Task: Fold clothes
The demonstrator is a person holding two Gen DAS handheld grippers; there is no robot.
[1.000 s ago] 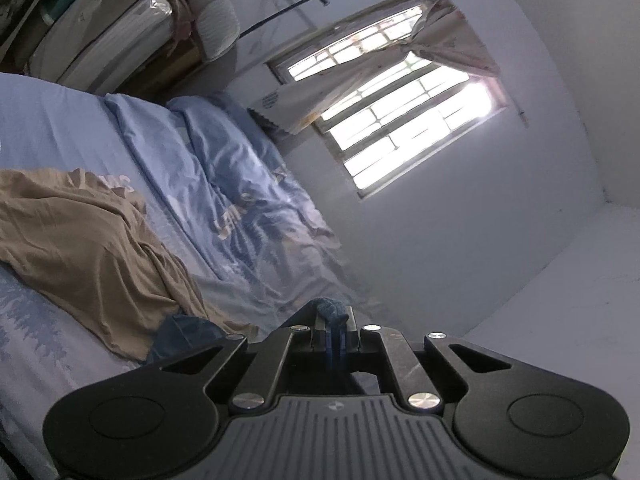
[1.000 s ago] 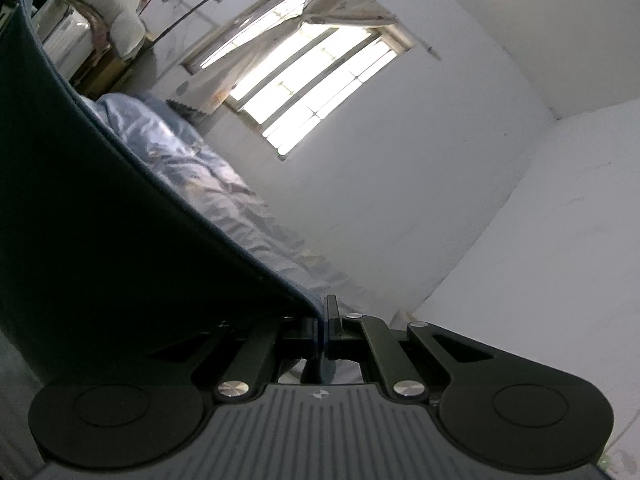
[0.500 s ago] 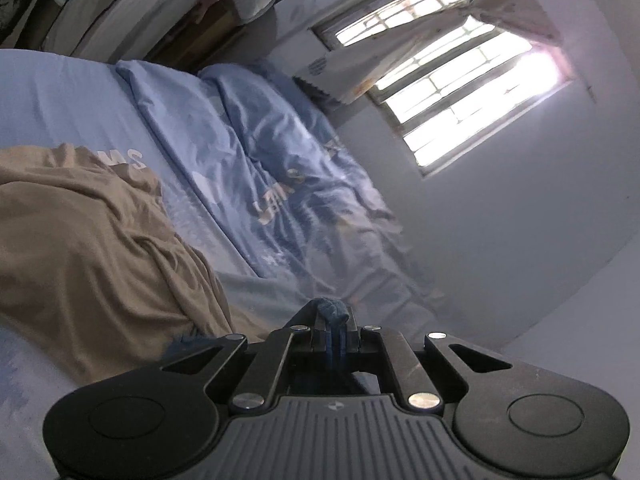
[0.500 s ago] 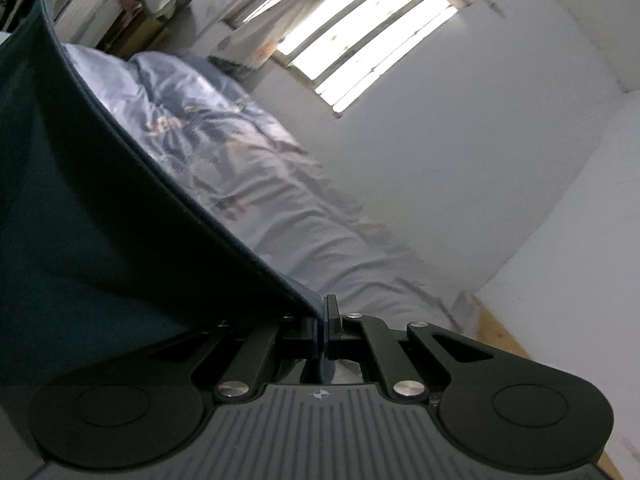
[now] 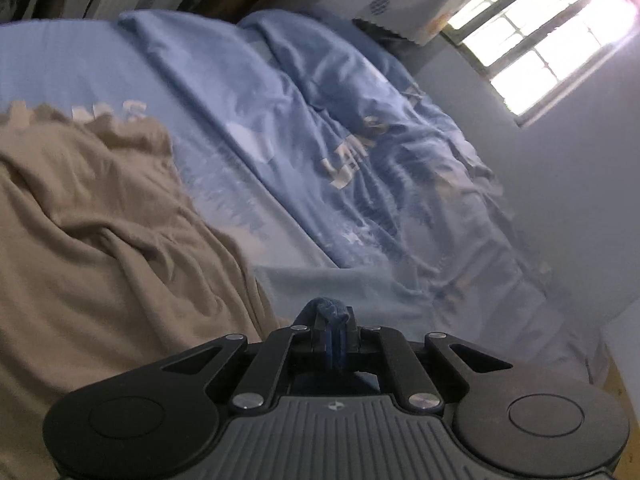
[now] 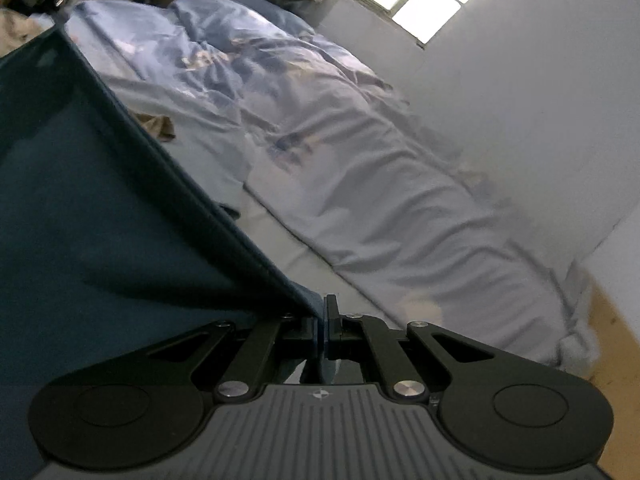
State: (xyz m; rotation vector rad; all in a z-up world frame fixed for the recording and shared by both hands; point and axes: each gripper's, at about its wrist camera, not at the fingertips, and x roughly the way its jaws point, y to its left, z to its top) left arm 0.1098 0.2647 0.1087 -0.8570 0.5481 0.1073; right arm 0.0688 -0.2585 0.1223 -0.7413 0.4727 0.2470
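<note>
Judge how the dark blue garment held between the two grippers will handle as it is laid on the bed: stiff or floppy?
Probably floppy: the dark blue garment hangs as a sheet from the right hand-held gripper, taut only along its top edge. Likely light: both the right and the left hand-held gripper carry it by a thin pinch. It should drape and crease on the bed, like the tan garment.

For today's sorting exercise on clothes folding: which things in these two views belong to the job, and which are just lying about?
Part of the job:
- dark blue garment, stretched taut
- left gripper, shut on a bunched bit of it
- right gripper, shut on its edge
- tan garment, crumpled on the bed, likely waiting

Just lying about:
- blue duvet
- window
- bed sheet
</note>
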